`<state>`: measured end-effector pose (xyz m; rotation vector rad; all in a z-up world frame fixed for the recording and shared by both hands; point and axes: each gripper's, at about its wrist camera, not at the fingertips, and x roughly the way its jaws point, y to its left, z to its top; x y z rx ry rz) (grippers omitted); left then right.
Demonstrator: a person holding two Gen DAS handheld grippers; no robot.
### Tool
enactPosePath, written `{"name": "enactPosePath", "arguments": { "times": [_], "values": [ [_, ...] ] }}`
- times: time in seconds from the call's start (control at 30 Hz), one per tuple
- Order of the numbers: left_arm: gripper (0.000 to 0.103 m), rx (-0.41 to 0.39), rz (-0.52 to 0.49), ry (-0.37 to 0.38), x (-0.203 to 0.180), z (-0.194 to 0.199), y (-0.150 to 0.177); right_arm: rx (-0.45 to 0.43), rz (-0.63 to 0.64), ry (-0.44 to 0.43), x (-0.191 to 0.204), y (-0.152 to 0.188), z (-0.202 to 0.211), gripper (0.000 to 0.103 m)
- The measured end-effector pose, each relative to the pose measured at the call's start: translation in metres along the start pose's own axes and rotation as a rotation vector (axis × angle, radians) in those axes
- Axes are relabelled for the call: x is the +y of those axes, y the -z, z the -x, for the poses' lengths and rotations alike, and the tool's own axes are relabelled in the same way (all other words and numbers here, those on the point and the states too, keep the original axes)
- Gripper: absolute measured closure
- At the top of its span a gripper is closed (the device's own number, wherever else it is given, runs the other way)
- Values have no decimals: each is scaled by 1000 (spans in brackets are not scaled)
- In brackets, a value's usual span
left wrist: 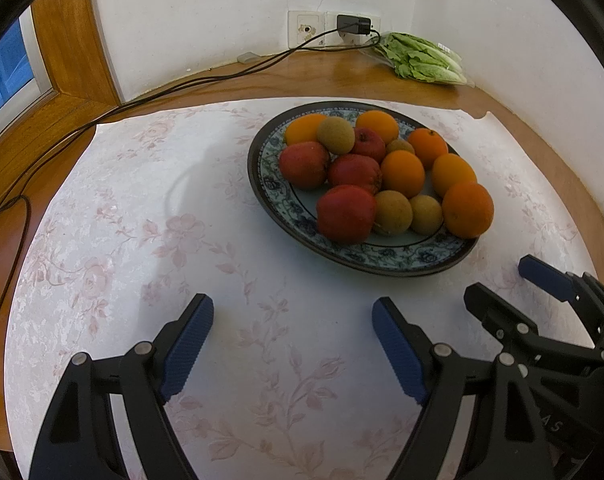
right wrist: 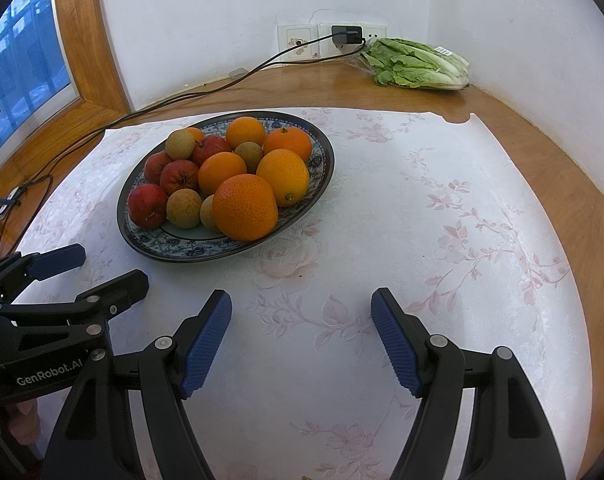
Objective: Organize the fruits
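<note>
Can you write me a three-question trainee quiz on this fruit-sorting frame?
1. True or false: the left gripper is closed on an orange.
2. Which fruit on the plate lies nearest the right gripper? A) a red apple B) the big orange C) a brown round fruit
3. What leafy item lies in the far corner by the wall?

Key
1. False: both grippers stand open and empty over the tablecloth.
2. B
3. A bag of lettuce, beside the wall socket.
</note>
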<state>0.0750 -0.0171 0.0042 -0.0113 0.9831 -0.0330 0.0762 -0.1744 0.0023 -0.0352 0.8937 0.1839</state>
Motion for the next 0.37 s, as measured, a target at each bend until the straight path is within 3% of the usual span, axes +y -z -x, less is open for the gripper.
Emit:
{"name": "enactPosePath", "arguments": {
  "times": [0.37],
  "values": [
    [18, 2, -5, -10, -2, 0, 1, 0, -1, -1, 0, 0, 0, 29]
  ]
}}
